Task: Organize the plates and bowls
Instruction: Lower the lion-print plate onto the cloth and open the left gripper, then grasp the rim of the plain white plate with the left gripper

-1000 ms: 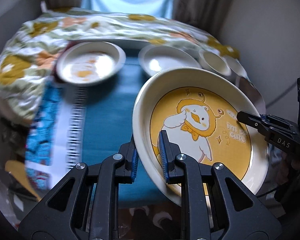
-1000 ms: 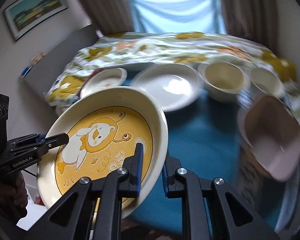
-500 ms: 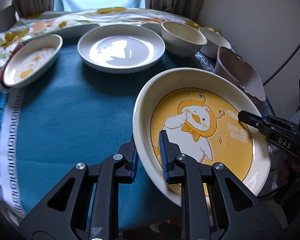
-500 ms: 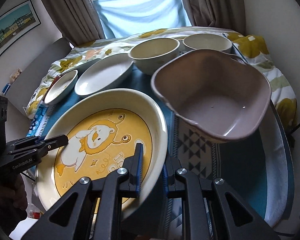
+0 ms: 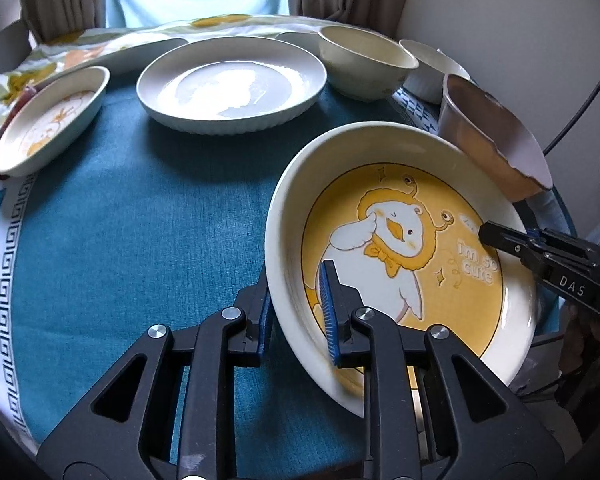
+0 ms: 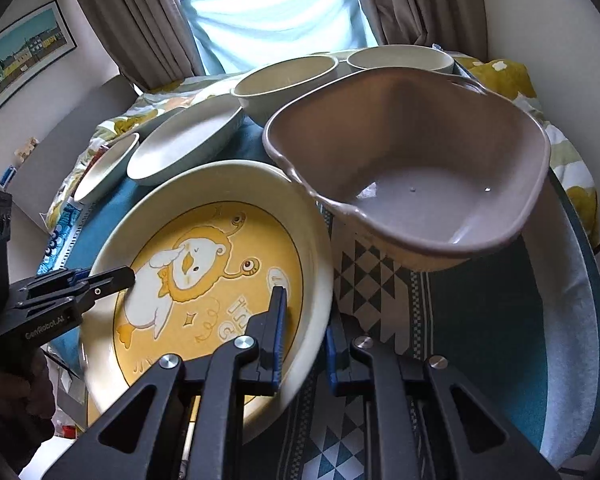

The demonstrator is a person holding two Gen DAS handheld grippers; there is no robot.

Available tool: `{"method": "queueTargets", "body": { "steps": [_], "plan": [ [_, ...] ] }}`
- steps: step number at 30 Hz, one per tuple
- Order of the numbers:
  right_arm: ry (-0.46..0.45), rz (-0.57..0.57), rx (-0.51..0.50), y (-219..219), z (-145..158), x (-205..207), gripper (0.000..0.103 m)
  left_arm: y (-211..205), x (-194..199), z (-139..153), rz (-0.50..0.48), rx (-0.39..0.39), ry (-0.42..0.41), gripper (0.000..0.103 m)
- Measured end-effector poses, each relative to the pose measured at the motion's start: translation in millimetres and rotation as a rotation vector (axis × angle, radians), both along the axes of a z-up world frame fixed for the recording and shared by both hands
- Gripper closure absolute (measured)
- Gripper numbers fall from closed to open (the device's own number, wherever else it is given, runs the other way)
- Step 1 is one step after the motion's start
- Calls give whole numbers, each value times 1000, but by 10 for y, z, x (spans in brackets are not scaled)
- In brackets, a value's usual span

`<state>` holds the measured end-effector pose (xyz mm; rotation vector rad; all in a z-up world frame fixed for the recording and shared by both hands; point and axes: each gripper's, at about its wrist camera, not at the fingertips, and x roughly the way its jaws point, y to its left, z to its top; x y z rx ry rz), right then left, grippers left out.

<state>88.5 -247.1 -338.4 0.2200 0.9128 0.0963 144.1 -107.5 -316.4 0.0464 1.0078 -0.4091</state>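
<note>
A cream plate with a yellow duck picture [image 5: 400, 240] is held above the table's near edge by both grippers. My left gripper [image 5: 296, 312] is shut on its left rim. My right gripper [image 6: 304, 336] is shut on its right rim [image 6: 316, 280]. The plate tilts slightly and its far rim is close to a brown tub [image 6: 412, 168]. A plain white plate [image 5: 232, 84], a small oval duck dish [image 5: 48, 120], a cream bowl [image 5: 364, 64] and a white bowl [image 5: 428, 68] stand on the blue tablecloth [image 5: 140, 220].
The brown tub [image 5: 496, 140] sits at the table's right side on a patterned cloth [image 6: 376, 280]. A flowered bedspread [image 5: 40, 64] and curtains lie behind the table. A wall stands to the right.
Both grippers have carried the duck plate forward and to the right, nearer the brown tub. The dishes on the table have not moved.
</note>
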Motion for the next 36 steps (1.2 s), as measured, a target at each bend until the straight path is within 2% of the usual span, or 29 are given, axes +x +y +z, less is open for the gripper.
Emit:
{"method": "queueTargets", "body": {
  "steps": [6, 13, 18, 21, 23, 24, 25, 26, 27, 28, 29, 32, 36],
  "plan": [
    [21, -25, 17, -33, 17, 20, 88, -13, -13, 16, -6, 31, -6, 82],
    [24, -40, -20, -33, 141, -161, 88, 89, -91, 113, 13, 55, 8, 82],
    [1, -52, -32, -59, 437, -414, 88, 180, -237, 481, 31, 62, -16, 82],
    [-38, -24, -34, -27, 721, -505, 88, 215, -334, 831, 45, 54, -60, 81],
    [-77, 5, -44, 35, 949, -530, 88, 229, -396, 1090, 57, 45, -103, 63],
    [-90, 14, -49, 65, 1027, -528, 88, 236, -432, 1253, 69, 43, -136, 33],
    [-116, 26, -55, 101, 1159, -530, 87, 248, -477, 1423, 90, 42, -180, 7],
    [-136, 34, -58, 126, 1255, -533, 77, 269, -540, 1574, 107, 32, -230, 2],
    [-166, 46, -58, 160, 1387, -522, 52, 286, -589, 1714, 114, 19, -276, 0],
    [-191, 56, -52, 183, 1487, -518, 35, 287, -618, 1824, 115, 16, -303, 0],
    [-206, 63, -46, 192, 1548, -503, 2, 280, -616, 1895, 116, 23, -316, 0],
    [-269, 72, -37, 257, 1730, -459, 0, 274, -581, 2074, 125, 71, -365, 0],
    [-276, 76, -92, 433, 1809, -236, 0, 389, -400, 2184, 137, 83, -379, 0]
  ]
}}
